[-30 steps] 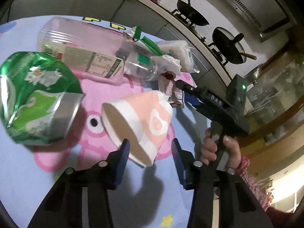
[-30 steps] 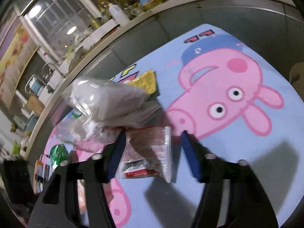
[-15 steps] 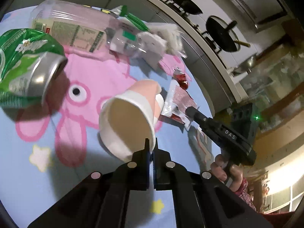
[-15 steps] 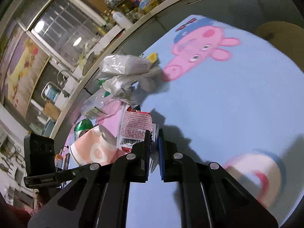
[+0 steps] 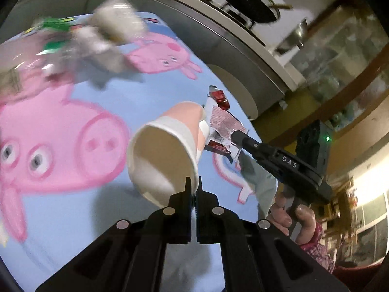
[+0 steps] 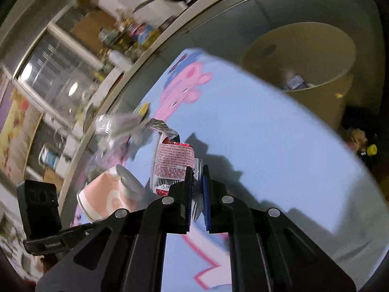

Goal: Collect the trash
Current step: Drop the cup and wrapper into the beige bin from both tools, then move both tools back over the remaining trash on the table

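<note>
Careful: your left gripper (image 5: 193,189) pinches only the paper cup's (image 5: 165,155) rim, your right gripper (image 6: 197,182) only the red snack wrapper's (image 6: 173,164) edge; either could slip before reaching the bin (image 6: 340,56), upper right.

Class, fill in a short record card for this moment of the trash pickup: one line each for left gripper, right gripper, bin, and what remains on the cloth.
Left gripper: shut on the rim of the paper cup
Right gripper: shut on the red snack wrapper
Bin: beige, beyond the cloth's far edge, some trash inside
Remaining: blurred pile of plastic trash on the cartoon-pig cloth
</note>
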The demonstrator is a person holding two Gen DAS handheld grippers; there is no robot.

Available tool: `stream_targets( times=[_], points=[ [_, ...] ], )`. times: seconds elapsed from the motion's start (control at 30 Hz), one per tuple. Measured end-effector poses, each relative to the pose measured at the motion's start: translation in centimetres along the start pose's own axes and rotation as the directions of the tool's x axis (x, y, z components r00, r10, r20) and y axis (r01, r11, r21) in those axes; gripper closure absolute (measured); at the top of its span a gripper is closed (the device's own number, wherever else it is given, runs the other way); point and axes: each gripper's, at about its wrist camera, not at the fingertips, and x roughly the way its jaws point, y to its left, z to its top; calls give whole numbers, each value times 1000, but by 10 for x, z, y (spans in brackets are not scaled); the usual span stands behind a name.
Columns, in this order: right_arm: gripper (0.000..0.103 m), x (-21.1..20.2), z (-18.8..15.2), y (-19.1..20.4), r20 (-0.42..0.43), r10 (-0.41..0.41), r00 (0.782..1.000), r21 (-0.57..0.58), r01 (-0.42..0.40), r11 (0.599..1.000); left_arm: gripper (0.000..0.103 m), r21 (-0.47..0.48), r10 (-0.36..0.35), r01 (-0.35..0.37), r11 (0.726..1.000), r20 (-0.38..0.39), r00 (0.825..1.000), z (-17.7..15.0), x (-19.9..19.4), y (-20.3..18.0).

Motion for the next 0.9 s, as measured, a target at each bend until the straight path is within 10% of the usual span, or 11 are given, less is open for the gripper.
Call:
stream_targets(
  times=[0.27, 0.5, 0.67, 0.9],
  points=[
    [95, -32, 63, -62, 169, -145, 975, 138, 123, 983, 100, 188, 1, 10, 982, -62, 998, 82, 80, -70],
    [92, -15, 107, -99, 151, -252, 956, 190, 222, 956, 100, 275, 71, -47, 960, -81, 994, 148, 154, -114],
    [45, -10, 115, -113, 166, -266, 950, 236, 224, 946, 70, 261, 138, -119, 958, -53, 989, 160, 171, -111],
    [43, -24, 111, -92, 255, -292, 922, 186, 249, 950, 68, 237, 129, -127, 963, 7, 992, 133, 126, -92]
  ],
)
